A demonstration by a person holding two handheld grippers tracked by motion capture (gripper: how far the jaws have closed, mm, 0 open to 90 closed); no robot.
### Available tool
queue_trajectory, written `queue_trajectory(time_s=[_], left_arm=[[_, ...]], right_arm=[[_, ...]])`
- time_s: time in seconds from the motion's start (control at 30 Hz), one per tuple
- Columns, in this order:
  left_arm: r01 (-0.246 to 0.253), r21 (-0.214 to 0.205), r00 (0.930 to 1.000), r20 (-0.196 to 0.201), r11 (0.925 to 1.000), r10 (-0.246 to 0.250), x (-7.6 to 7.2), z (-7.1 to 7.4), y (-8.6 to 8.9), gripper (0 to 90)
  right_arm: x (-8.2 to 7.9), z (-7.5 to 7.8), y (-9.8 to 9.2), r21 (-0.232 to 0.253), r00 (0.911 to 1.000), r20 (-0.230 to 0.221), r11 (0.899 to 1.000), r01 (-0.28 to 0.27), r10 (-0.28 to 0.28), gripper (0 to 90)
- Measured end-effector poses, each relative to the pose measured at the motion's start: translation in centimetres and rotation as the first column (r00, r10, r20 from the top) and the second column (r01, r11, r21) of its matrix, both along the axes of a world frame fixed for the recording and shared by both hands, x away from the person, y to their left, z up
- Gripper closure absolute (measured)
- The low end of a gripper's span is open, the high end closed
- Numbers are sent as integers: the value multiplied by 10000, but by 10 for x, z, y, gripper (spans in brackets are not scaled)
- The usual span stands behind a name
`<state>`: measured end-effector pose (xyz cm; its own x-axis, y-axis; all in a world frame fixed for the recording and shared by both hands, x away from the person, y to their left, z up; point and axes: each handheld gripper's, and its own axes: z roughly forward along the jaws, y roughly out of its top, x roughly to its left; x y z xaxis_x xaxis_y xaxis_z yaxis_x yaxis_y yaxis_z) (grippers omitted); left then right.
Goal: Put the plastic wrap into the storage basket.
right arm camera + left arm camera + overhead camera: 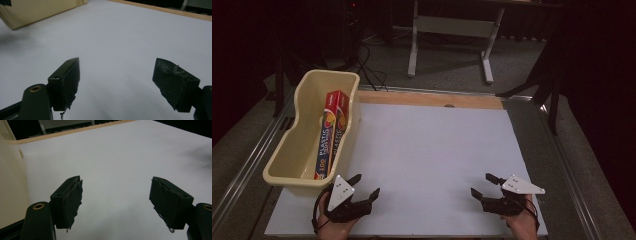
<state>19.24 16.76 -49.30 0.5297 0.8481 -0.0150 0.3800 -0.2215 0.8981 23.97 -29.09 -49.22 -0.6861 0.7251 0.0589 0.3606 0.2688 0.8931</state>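
The white rectangular table board (432,160) lies bare across its middle, leaving open room between the two grippers. Its far edge, at 12 o'clock, meets a strip of light wood (432,99); metal rails (562,165) run along the left and right sides.

The left gripper (366,189), black with a grey three-cornered plate, rests at the near left corner, about 7 o'clock. Its jaws stand released, wide apart, with only bare board between them, as the left gripper view confirms (116,195).

The right gripper (482,185), of the same build, sits at the near right, about 5 o'clock, well apart from the left one. Its jaws are likewise released, nothing between them (116,80).

The cream plastic tub (292,150) occupies the left edge, at 9 to 10 o'clock, its near end just beside the left gripper. Inside it a long red and blue cardboard box of plastic wrap (332,132) leans lengthwise against the right wall.

Beyond the table, at 12 o'clock, a white metal desk frame (452,35) stands on grey carpet, with black cables (369,70) trailing at 11 o'clock.
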Motion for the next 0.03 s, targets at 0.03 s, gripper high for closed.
queue_trajectory(time_s=[0.03], left_arm=[[30,22,10000,-25,10000,-30,0,0,-1,263]], right_arm=[[1,0,-2,111,10000,18,9999,14,-14,210]])
